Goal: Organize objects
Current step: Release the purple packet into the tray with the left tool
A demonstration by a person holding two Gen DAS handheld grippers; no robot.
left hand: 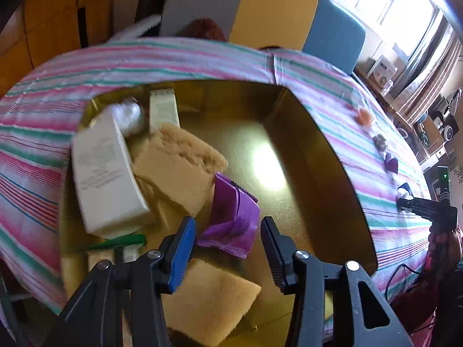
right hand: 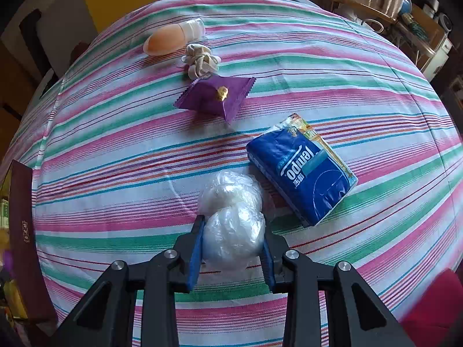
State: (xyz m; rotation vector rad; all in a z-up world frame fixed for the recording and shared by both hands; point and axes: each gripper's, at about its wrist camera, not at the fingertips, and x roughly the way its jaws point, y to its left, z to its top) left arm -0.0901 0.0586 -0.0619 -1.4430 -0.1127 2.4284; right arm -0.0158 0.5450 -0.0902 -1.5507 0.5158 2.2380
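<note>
A gold-lined box (left hand: 318, 150) sits on the striped tablecloth. Inside it lie a white carton (left hand: 104, 173), two tan sponges (left hand: 179, 167) (left hand: 211, 300), a clear wrapped bundle (left hand: 131, 114) and a purple sachet (left hand: 231, 199). My left gripper (left hand: 227, 221) hangs over the box, open. The sachet lies between and just beyond its fingers, and neither pad touches it. In the right wrist view, my right gripper (right hand: 233, 228) is shut on a clear plastic bundle (right hand: 231, 202) that rests on the cloth.
On the cloth beyond the right gripper lie a blue tissue pack (right hand: 301, 170), a second purple sachet (right hand: 215, 95), a knotted cream cloth (right hand: 199, 59) and a peach bottle (right hand: 170, 39). The box's dark outer wall (right hand: 20, 231) stands at the left. Chairs ring the table.
</note>
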